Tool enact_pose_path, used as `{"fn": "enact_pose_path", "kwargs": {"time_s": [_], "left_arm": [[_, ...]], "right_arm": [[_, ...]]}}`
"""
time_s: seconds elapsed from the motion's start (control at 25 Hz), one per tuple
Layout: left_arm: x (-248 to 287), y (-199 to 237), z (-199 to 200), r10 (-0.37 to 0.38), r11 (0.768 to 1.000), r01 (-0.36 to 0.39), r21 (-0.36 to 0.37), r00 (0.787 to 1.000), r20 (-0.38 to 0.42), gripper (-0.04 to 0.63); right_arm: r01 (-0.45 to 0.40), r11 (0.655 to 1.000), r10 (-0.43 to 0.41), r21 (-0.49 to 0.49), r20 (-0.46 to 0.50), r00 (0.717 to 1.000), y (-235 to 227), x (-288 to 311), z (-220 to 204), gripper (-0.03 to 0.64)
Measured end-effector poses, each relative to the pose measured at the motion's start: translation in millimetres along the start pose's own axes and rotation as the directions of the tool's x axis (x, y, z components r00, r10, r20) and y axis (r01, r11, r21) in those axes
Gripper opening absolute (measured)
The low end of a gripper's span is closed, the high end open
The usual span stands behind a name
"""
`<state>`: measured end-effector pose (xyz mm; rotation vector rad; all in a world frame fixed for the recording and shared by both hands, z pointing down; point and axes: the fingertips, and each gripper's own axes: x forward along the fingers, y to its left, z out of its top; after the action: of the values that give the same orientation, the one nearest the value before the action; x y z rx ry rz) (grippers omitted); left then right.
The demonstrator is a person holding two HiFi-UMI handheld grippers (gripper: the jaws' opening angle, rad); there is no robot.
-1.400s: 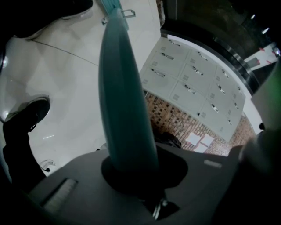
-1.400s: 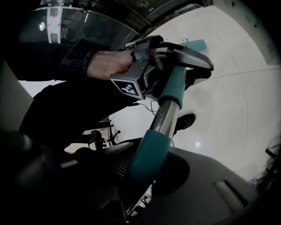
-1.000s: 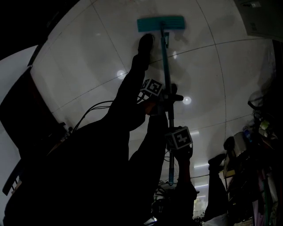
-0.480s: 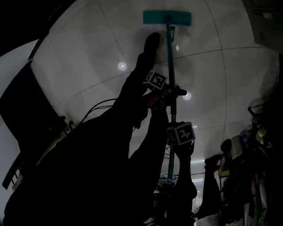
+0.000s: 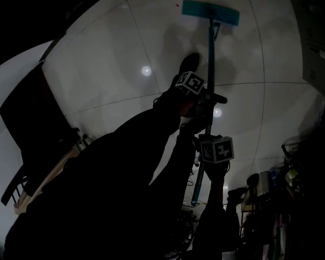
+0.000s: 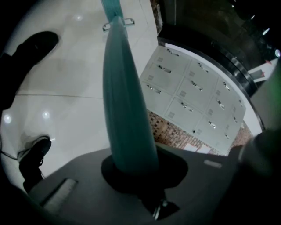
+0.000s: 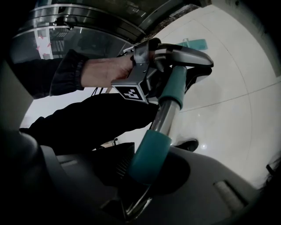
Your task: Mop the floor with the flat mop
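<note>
Stretching far forward in the head view, the mop head [image 5: 210, 12] lies flat on the pale floor [image 5: 101, 66] at the top edge. Its handle [image 5: 210, 61] runs down through the left gripper [image 5: 207, 104], then the right gripper [image 5: 204, 146].

In the left gripper view, the jaws pinch the teal handle [image 6: 125, 110], with lockers [image 6: 189, 101] at right.

In the right gripper view, the jaws likewise clamp the handle [image 7: 153, 145] (lower down). At this reach the head could tip onto an edge, or the smooth handle could twist in the jaws.
</note>
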<state>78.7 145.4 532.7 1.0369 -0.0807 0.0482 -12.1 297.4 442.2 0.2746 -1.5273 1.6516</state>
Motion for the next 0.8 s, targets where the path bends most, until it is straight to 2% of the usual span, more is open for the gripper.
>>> {"fn": "enact_pose_path", "kwargs": {"time_s": [0.4,0.8], "left_arm": [[-10.8,-56.0,118.5,0.026,0.999,-0.024,0.046,0.999,-0.040,0.054],[-27.8,-93.4,217.8,0.020,0.994,-0.019,0.107,1.000,-0.013,0.055]], "right_arm": [[0.047,0.999,-0.047,-0.017,0.013,0.999,-28.7,-32.7,118.9,0.110],[0.072,0.997,-0.070,-0.041,0.045,0.997,-46.5,-47.8,220.8,0.103]]}}
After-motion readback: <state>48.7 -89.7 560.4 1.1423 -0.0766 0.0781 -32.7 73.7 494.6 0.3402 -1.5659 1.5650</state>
